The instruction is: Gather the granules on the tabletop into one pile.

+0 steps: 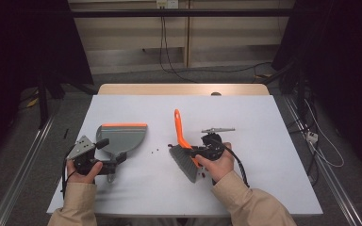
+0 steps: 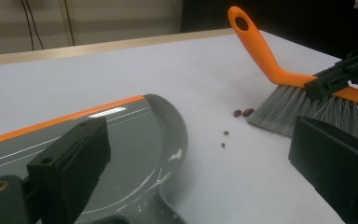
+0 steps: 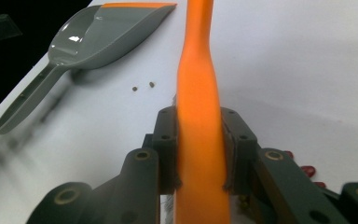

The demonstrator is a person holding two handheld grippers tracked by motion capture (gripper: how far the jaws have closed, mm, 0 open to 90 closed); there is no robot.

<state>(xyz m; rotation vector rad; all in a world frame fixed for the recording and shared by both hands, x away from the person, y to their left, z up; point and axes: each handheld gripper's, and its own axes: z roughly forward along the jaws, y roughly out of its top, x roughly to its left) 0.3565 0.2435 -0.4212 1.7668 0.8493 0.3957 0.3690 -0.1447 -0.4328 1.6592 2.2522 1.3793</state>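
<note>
Brush (image 3: pixel 199 121) fills the grip of the right tool (image 3: pixel 199 154): its two jaws are clamped on the orange handle, one on each side, with the handle running straight ahead between them. Grey bristles (image 1: pixel 185 162) hang just below that tool and rest on the white tabletop (image 1: pixel 264 141). A few small crumbs (image 3: pixel 142 86) lie ahead of it and to its left, and beyond them sits the grey dustpan (image 3: pixel 107 35) with its orange lip at the far end.

The left tool (image 2: pixel 200 163) stands wide, with nothing between its jaws. The dustpan (image 2: pixel 135 135) lies just under and ahead of its left jaw, though whether a jaw touches the dustpan cannot be told. Farther out toward its right jaw are the crumbs (image 2: pixel 242 113), touching the brush's bristle tips (image 2: pixel 289 109).
</note>
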